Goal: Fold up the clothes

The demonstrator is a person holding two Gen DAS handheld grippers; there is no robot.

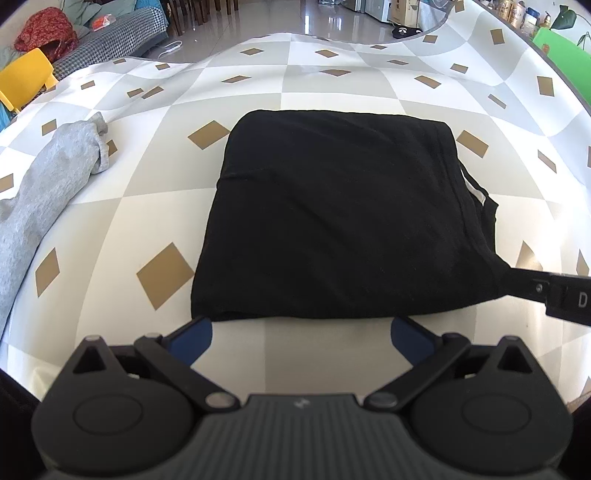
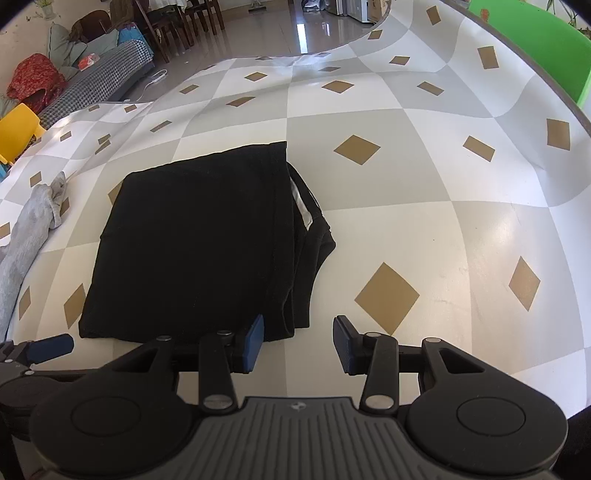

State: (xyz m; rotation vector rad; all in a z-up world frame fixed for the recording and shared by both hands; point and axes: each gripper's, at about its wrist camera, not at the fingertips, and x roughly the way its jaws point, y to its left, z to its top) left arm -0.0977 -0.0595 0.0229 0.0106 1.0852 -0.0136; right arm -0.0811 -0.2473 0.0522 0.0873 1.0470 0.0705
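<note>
A living room with a glossy tiled floor lay beyond the work surface, a table covered by a cloth checked in white and grey with tan diamonds. Far off to the left of both grippers stood a houndstooth sofa, with a yellow chair nearer the table edge; a green chair sat far ahead to the right.

The black garment lay folded into a thick rectangle directly ahead of the left gripper, its near edge just beyond the fingertips. From the right gripper it sat ahead and to the left, its layered right edge showing a strip of white lining. A grey garment lay crumpled well to the left of the left gripper, apart from the black one.

The left gripper's blue-padded fingers were spread wide, holding nothing. The right gripper's jaws were also parted and empty, its left pad just at the black garment's near right corner; whether it touched was unclear.
</note>
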